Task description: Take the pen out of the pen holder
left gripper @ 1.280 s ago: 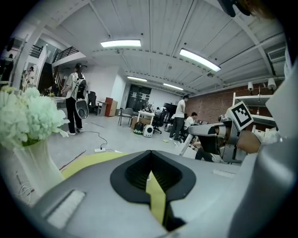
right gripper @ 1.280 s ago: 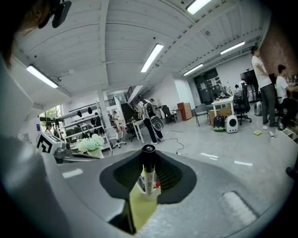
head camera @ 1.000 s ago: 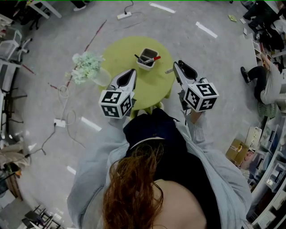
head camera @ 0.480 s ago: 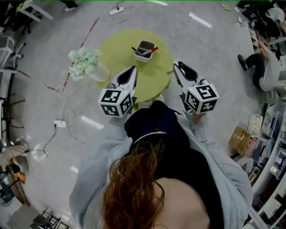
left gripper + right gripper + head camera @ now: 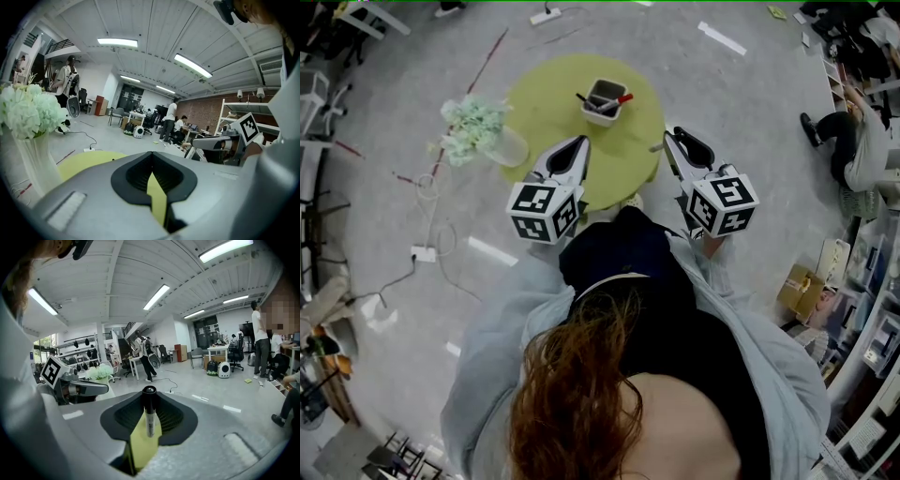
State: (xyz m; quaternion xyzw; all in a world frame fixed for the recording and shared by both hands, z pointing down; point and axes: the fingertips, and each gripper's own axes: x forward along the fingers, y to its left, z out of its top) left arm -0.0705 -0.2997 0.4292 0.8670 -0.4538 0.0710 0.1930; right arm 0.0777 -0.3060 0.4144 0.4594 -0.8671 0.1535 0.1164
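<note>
Over the last second the pen holder [image 5: 605, 100] has drawn a little farther ahead of the fingertips of your right gripper [image 5: 669, 134] and your left gripper [image 5: 581, 142]. The gap in front of both pairs of fingers is wider than it was. The round green table [image 5: 544, 103] has gone with the holder, so more of its top now lies ahead of your fingertips. The bunch of pale flowers [image 5: 469, 127] has also moved up and outward, farther from your left fingers. Most of this shift came in the first half of the second, and very little since. Your head has tipped too, so the floor ahead has slid toward the top of the head view.
</note>
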